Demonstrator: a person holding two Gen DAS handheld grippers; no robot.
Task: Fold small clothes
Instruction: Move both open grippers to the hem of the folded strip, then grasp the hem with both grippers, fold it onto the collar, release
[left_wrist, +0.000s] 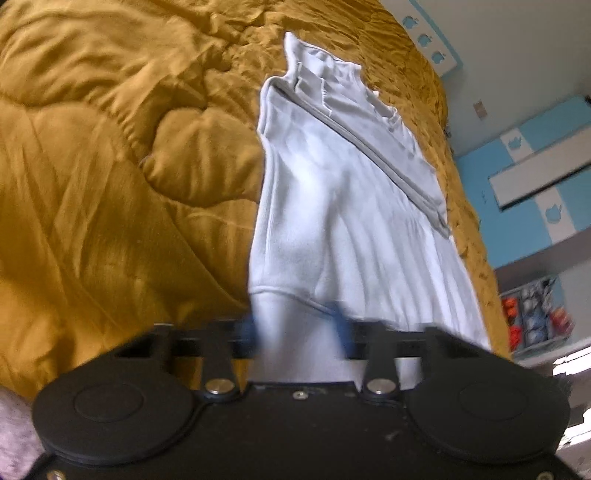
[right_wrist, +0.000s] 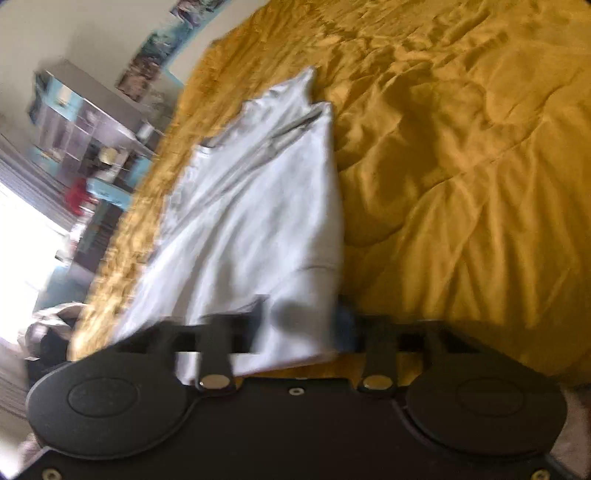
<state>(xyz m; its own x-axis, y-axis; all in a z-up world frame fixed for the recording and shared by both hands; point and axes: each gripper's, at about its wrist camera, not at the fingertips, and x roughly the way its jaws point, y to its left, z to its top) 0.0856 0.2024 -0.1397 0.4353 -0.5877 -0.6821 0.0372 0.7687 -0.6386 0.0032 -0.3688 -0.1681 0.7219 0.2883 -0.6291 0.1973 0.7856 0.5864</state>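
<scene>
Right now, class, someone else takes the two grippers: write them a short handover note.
Left gripper: shut on the near hem of the white garment.
Right gripper: shut on the same near edge.
The garment's far end lies on the mustard quilt; the near end is lifted.
Done: both corners gripped.
Left: probably carry the hem toward the far end to fold, then release.

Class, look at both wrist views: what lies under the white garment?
The mustard-yellow quilted bedspread lies under the white garment, showing on both sides of it. The garment's near hem is lifted between each gripper's fingers. Whatever lies directly beneath the cloth is covered.
</scene>
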